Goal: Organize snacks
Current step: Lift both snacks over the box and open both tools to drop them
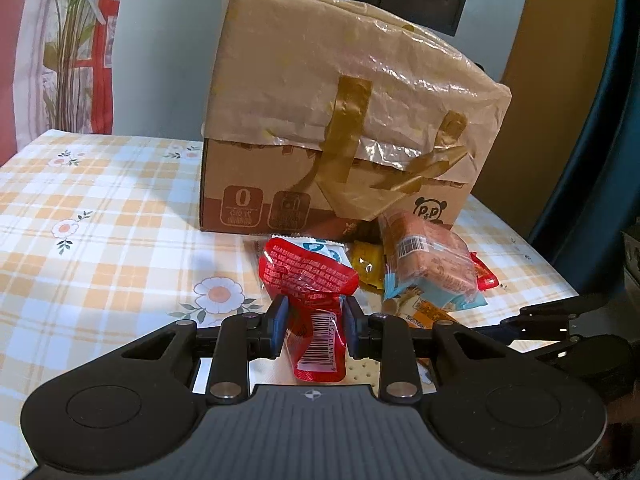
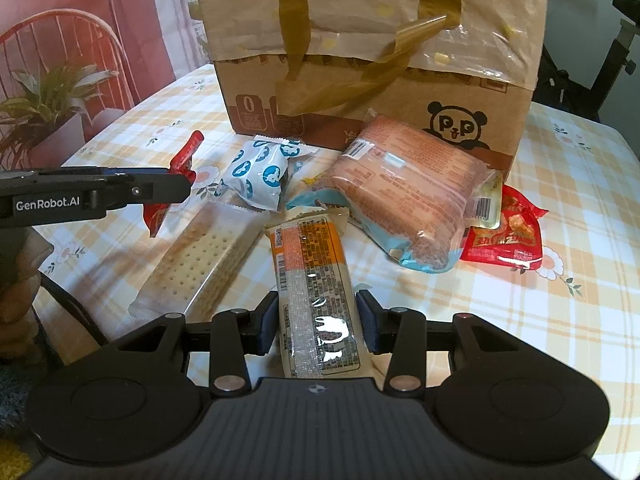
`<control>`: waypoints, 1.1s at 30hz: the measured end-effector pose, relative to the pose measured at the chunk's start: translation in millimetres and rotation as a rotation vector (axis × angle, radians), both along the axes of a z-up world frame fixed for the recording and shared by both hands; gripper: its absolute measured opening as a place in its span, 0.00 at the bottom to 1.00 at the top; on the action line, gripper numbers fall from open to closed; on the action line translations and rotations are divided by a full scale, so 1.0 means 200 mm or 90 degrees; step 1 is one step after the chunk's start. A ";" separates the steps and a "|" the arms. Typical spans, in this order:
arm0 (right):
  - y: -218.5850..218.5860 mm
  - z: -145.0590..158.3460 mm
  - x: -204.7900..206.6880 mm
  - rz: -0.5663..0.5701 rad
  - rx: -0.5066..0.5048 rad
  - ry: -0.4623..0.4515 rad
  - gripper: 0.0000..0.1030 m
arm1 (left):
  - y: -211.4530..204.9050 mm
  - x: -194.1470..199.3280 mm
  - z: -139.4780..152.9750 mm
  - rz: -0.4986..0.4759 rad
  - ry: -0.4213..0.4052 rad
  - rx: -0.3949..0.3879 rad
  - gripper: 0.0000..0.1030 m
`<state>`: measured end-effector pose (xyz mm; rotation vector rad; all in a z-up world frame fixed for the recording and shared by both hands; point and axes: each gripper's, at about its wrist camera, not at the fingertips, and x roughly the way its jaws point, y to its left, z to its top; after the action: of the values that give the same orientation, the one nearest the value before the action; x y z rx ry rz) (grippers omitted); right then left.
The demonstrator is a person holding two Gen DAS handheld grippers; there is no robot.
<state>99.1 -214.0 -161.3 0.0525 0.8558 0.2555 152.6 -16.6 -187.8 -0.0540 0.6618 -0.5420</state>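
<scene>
1. Left wrist view: red packet (image 1: 316,312) is being clamped by left gripper (image 1: 314,326), lifted off the table (image 1: 100,200).
2. Orange bar (image 2: 316,292) is being pinched by right gripper (image 2: 318,326), before the box (image 2: 400,92).

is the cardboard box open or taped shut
Shut: brown paper covers the cardboard box from the top down, fastened with tape strips; one strip is peeling.

left gripper (image 1: 314,322): jaws clamped, tilted downward | right gripper (image 2: 316,322): jaws clamped, pitched down more steeply
</scene>
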 end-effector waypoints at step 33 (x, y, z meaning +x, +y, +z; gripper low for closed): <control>-0.20 0.71 0.07 -0.033 0.054 -0.324 0.37 | -0.05 0.10 0.65 -0.007 -0.210 -0.012 0.30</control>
<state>112.2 -254.5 -19.4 0.0848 0.3377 0.2414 173.2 -27.3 -56.9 0.0205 0.3359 -0.5526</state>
